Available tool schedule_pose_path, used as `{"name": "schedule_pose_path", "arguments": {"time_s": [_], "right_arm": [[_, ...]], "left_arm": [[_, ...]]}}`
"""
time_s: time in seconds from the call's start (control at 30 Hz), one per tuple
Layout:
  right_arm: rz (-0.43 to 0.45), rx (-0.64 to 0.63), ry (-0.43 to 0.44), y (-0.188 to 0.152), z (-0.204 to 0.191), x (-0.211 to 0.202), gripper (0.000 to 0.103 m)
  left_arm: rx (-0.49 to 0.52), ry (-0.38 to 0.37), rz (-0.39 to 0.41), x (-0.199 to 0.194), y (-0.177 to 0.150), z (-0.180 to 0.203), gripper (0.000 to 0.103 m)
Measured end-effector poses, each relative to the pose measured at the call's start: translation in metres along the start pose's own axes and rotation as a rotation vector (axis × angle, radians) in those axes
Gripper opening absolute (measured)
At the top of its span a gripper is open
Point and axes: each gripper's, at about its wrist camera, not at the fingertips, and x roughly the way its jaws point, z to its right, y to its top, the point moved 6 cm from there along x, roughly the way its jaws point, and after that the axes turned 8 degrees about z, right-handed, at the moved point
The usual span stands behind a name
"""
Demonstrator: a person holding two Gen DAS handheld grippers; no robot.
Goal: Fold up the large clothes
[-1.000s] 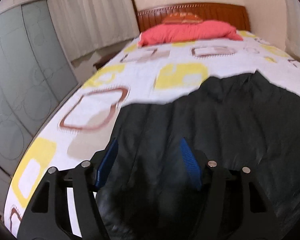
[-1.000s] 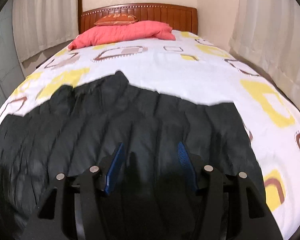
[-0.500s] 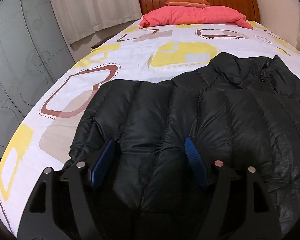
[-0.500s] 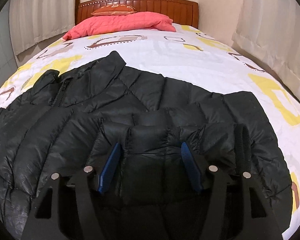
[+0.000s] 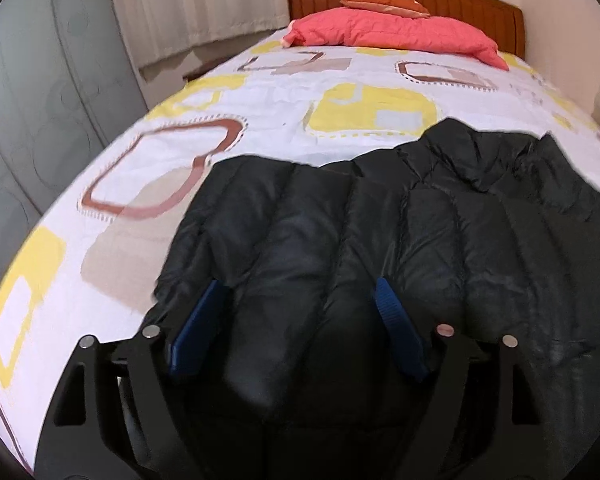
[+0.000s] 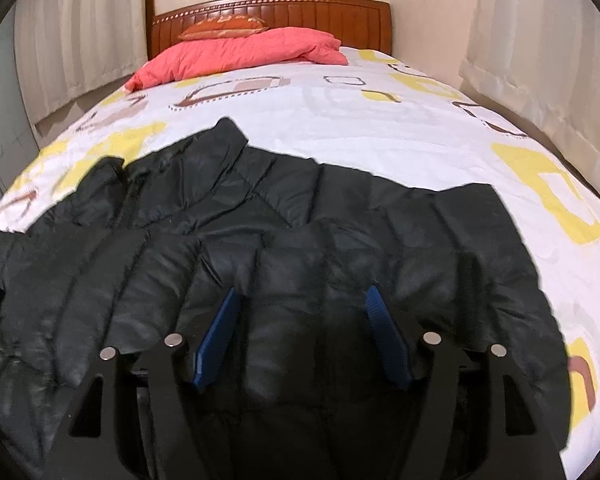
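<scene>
Two grippers hang low over a black puffer jacket (image 5: 400, 240) that lies spread on the patterned bedspread (image 5: 260, 92), at the end of the bed far from the red pillow (image 5: 396, 32). The left gripper (image 5: 296, 304) has just been spreading its blue pads; quilted fabric bulges between them, apart from both. The right gripper (image 6: 302, 316) has likewise been opening, with a padded ridge between its pads and nothing pinched.

The jacket looks light, soft and springy, and its shiny shell is probably slippery, so a thin pinch could slide off. Better holds are likely the stitched hem or a seam between the padded channels, taken deep in the jaws.

Its collar (image 6: 230, 140) points toward the red pillow, so the body runs lengthwise up the bed. The sleeves appear to spread crosswise, one toward each long edge of the bed.
</scene>
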Motion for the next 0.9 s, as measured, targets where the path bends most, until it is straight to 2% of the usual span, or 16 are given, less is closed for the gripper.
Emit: {"name": "schedule_pose_path", "arguments": {"time_s": [0.2, 0.3, 0.43, 0.5, 0.7, 0.8, 0.9], "right_arm": [[-0.020, 0.045, -0.007, -0.012, 0.028, -0.043, 0.069], [-0.032, 0.069, -0.018, -0.024, 0.047, -0.071, 0.069], [-0.061, 0.112, -0.023, -0.043, 0.073, -0.107, 0.069], [-0.084, 0.133, -0.021, -0.060, 0.088, -0.128, 0.069], [-0.140, 0.193, -0.014, -0.119, 0.130, -0.182, 0.069], [-0.160, 0.231, -0.005, -0.152, 0.148, -0.205, 0.069], [-0.180, 0.297, 0.024, -0.187, 0.166, -0.228, 0.069]], "left_arm": [[-0.102, -0.024, -0.022, -0.045, -0.013, -0.040, 0.082], [-0.156, -0.049, -0.032, -0.072, -0.032, -0.064, 0.085], [-0.286, -0.098, -0.115, -0.102, -0.074, -0.099, 0.085], [-0.358, -0.114, -0.163, -0.114, -0.100, -0.117, 0.085], [-0.499, -0.162, -0.217, -0.156, -0.162, -0.158, 0.085], [-0.578, -0.210, -0.239, -0.178, -0.193, -0.175, 0.085], [-0.683, -0.291, -0.259, -0.198, -0.225, -0.183, 0.085]]}}
